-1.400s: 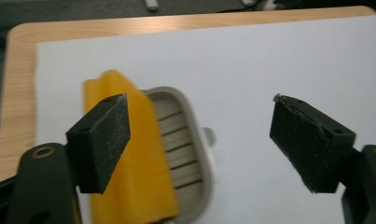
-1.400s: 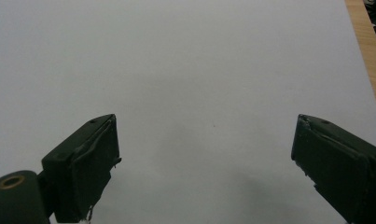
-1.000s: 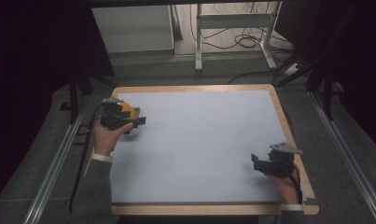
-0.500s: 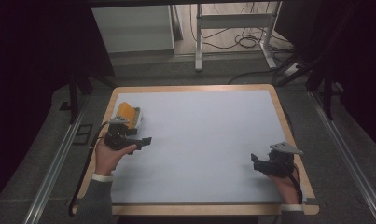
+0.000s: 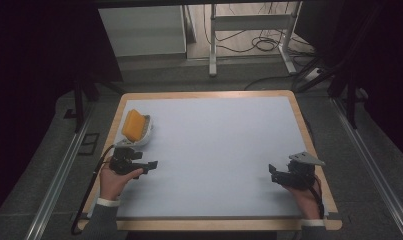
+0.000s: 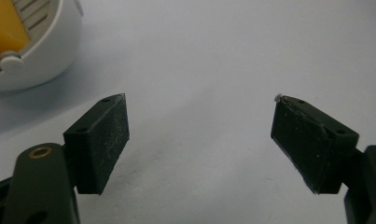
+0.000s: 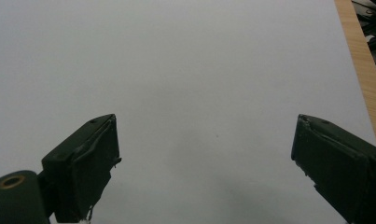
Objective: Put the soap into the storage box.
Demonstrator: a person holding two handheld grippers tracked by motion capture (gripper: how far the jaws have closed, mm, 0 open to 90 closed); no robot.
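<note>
Orange sponge (image 5: 133,124) in white holder (image 5: 145,134) — beside gaping left tongs (image 5: 148,164).

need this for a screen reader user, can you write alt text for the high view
A white holder with a yellow sponge standing in it sits near the left edge of a pale table. Just in front of it the left gripper is held open and empty, and the right gripper rests near the right edge.

A yellow sponge (image 5: 133,124) is sitting tilted in a white slotted holder (image 5: 145,135), which is resting near the table's left edge.
</note>
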